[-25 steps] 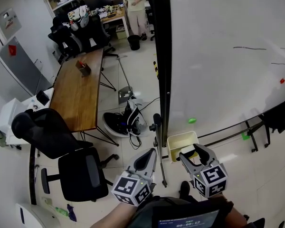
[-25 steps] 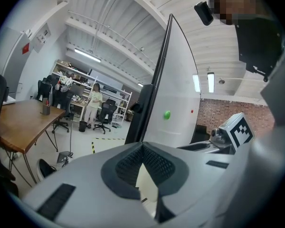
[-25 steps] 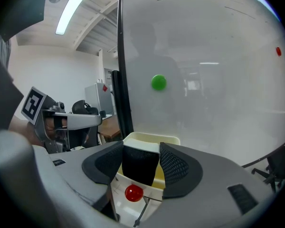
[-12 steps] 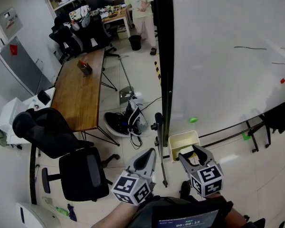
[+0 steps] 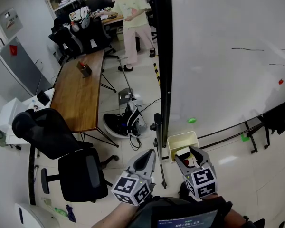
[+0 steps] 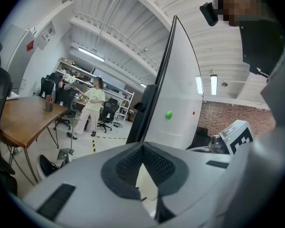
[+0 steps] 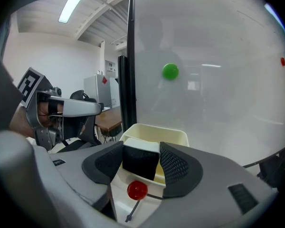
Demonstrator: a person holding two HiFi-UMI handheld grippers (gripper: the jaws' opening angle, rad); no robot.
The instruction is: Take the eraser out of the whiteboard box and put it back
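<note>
- My right tool [image 7: 141, 148] stands wide, its 2 jaws pressed on either side of the eraser [image 7: 140, 161]. The dark meshed pads [image 7: 176, 167] clamp its flanks.
- The eraser is a blocky piece, black and felt-like on the face toward me, with a white cap on top.
- It is held at the near edge of the box [image 7: 156, 128], over the opening. I cannot tell whether it touches the inside.
- The box is a smooth, cream-coloured tub with rounded corners. It is set against the foot of the whiteboard [image 7: 209, 46], a glossy white sheet with a black frame.
- A round red ball [image 7: 137, 190] on a thin stem shows just below the eraser, down between the roots of the jaws.
- A flat green dot [image 7: 170, 71] sticks to the board above the box.
- My left tool [image 6: 142, 147] has its 2 jaws together at the tips with nothing gripped. It is apart from the box, off to its left, near the board's black edge.
</note>
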